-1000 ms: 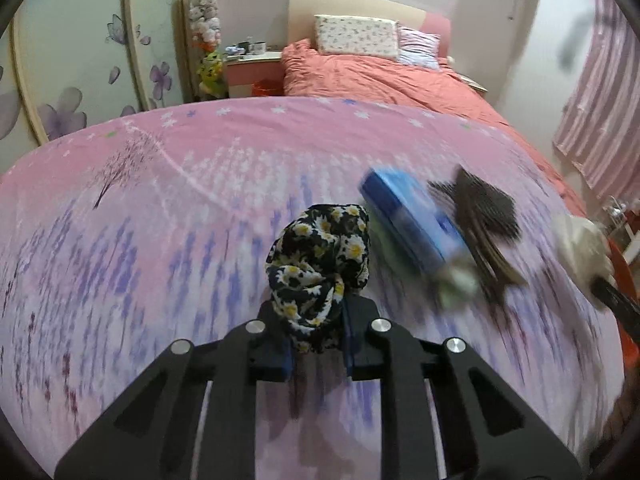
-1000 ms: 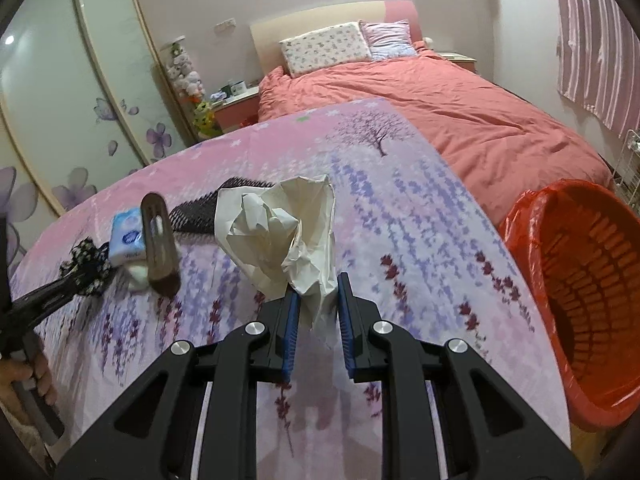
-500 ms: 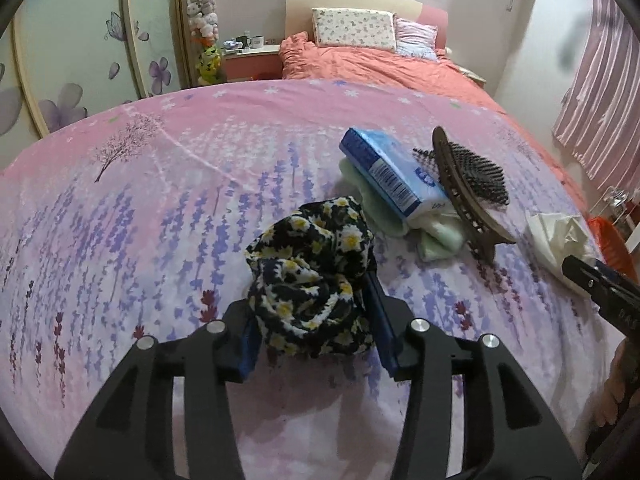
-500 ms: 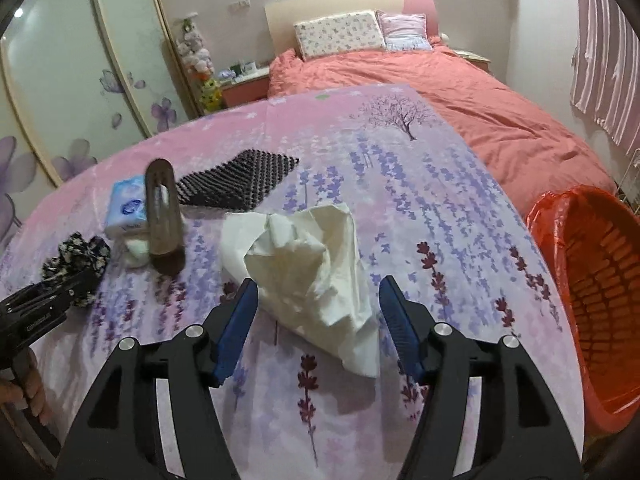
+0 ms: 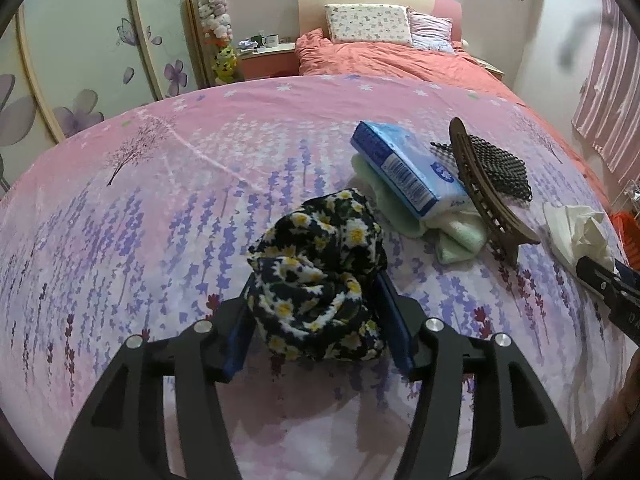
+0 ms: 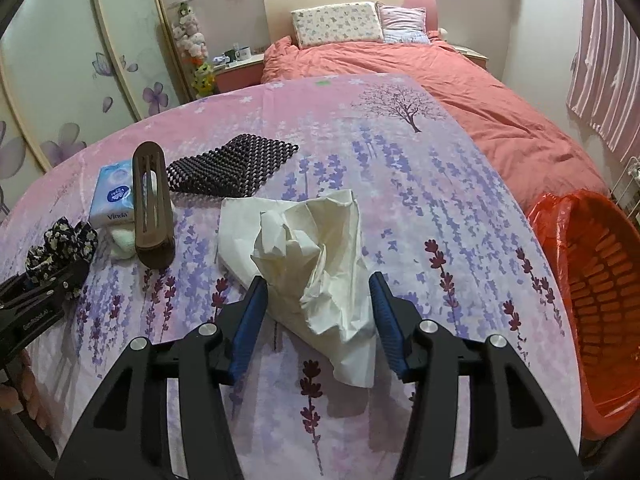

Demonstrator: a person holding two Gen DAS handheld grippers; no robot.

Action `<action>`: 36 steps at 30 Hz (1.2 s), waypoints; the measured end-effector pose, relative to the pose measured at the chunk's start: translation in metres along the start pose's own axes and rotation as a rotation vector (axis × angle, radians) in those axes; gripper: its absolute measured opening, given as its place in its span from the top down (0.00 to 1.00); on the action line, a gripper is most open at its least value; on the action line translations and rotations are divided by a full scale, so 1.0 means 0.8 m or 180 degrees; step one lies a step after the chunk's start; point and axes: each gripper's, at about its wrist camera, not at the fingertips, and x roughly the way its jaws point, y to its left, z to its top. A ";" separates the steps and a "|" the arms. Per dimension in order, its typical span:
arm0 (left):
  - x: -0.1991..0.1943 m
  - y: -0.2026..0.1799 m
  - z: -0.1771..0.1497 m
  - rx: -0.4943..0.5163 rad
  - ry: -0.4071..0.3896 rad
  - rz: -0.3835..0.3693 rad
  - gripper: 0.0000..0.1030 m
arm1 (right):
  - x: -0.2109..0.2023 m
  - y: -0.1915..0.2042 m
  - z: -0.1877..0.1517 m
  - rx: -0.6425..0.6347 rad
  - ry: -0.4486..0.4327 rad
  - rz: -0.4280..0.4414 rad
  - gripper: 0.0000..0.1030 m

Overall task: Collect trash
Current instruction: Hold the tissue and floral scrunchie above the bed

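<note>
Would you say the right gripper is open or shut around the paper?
Open: the right gripper has its jaws standing apart either side of the crumpled paper.

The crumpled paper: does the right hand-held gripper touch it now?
Apart. The right wrist view shows the right hand-held gripper open, with gaps between both pads and the crumpled paper.

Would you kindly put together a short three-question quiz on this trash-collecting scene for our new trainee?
1. True or false: the right gripper is clamped shut on the crumpled white paper.
2. What lies between the left gripper's jaws? A) blue tissue pack B) daisy-print black cloth C) black mesh mat
3. Fill in: the tissue pack rests on a folded pale green ____.

Key: 1 false, its jaws stand open on either side of the paper; 2 B; 3 towel.
</note>
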 end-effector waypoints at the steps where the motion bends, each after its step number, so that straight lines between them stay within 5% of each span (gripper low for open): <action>1: 0.000 0.000 0.000 0.0006 0.0001 0.0010 0.44 | 0.000 -0.001 0.000 0.0005 0.0000 0.0006 0.49; 36: 0.001 0.005 -0.001 0.0004 0.0004 0.0011 0.43 | 0.002 -0.005 0.000 0.0009 0.0001 0.0032 0.47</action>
